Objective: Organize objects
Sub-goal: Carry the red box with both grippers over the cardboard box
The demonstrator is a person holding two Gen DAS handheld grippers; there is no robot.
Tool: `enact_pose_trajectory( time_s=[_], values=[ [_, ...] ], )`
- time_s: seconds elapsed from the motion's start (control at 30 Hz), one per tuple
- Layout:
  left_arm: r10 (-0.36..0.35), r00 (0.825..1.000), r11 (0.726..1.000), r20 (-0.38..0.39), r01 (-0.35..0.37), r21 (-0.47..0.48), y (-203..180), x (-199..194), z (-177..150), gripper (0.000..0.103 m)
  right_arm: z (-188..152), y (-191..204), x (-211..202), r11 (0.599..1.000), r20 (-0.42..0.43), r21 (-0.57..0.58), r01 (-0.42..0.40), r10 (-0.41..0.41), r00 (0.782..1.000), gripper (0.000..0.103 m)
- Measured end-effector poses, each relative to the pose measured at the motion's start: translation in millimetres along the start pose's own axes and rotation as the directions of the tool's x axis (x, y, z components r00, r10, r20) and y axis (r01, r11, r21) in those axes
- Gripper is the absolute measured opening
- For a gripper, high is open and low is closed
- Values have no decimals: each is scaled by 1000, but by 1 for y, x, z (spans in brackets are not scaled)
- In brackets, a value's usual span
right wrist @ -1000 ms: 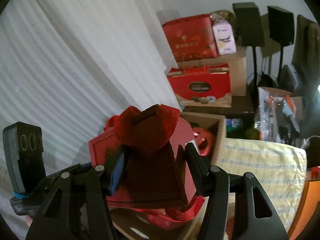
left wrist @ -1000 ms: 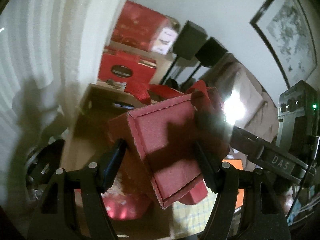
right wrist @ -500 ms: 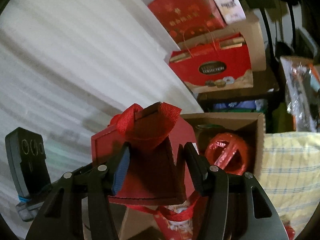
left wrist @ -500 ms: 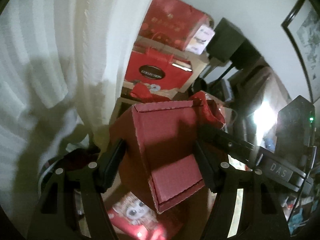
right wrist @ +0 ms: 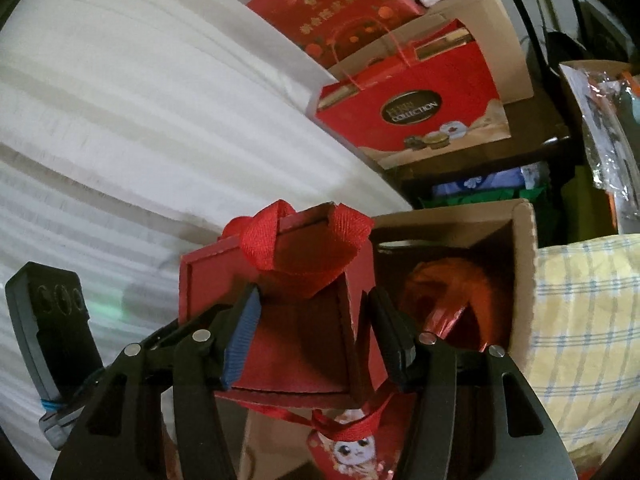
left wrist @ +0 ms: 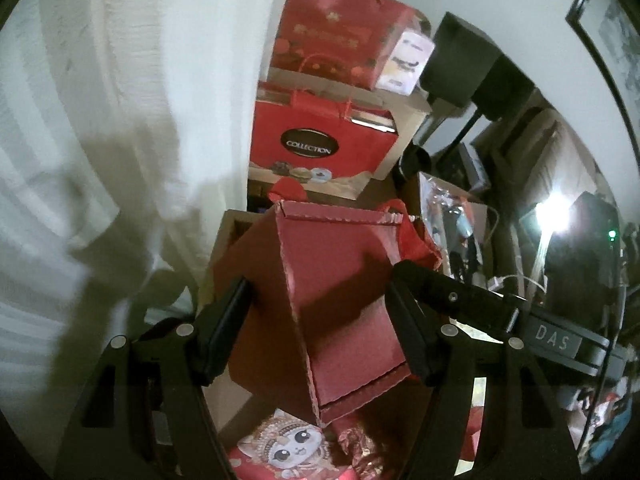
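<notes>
Both grippers grasp one red box (left wrist: 344,300) between them, each from its own side. The left gripper (left wrist: 324,328) points forward and slightly down, its two fingers clamped on opposite faces of the box, which sits tilted with a corner edge toward the camera. The right gripper (right wrist: 316,336) is likewise clenched on the red box (right wrist: 296,344), one finger carrying a blue pad (right wrist: 242,340) pressed to the box's inner face. A red ribbon handle (right wrist: 304,248) loops over the box's top edge just ahead of the right gripper's fingertips.

Directly below and beyond the grippers stands one open cardboard box (right wrist: 520,280). Inside it, beneath the held box, lie one red packet printed with a cartoon cat face (left wrist: 292,448) and one shiny red round item (right wrist: 452,304).

Farther ahead of the grippers stands one red paper bag marked "COLLECTION" (left wrist: 316,140), with one larger red gift box (left wrist: 340,40) above it. A white curtain (right wrist: 120,120) fills the left of both views. One yellow checked cloth (right wrist: 580,340) lies right of the right gripper.
</notes>
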State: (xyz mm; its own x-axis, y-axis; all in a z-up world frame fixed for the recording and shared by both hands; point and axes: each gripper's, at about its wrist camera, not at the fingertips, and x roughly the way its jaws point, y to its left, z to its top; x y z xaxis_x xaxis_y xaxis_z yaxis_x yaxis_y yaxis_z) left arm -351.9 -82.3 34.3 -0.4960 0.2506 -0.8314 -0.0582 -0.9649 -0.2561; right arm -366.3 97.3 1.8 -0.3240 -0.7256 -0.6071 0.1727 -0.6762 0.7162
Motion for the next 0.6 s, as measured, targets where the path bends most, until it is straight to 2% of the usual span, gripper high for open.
enact_pose_trajectory(
  time_s=[0.1,0.2,0.4,0.53,0.6],
  values=[
    [26,1000,999,4,-26,19,-7,0,-2,65,0,-3,0,1000,-12,16,0,0,1000,57],
    [-1,1000,1000,2,1,5,-3,0,1,65,-2,-2,-2,1000,-13,18,9,-9,1000,57],
    [-14,1000,1000,7,14,-26,4,-10,-15,65,-1,14,-2,996,-31,-89,26,-29,999,57],
    [-70,997,995,21,71,-67,11,-22,-33,65,0,25,0,985,-31,-170,30,-36,999,57],
    [-133,991,987,13,134,-93,15,-27,-41,65,3,29,2,978,-31,-207,35,-43,999,57]
  ],
)
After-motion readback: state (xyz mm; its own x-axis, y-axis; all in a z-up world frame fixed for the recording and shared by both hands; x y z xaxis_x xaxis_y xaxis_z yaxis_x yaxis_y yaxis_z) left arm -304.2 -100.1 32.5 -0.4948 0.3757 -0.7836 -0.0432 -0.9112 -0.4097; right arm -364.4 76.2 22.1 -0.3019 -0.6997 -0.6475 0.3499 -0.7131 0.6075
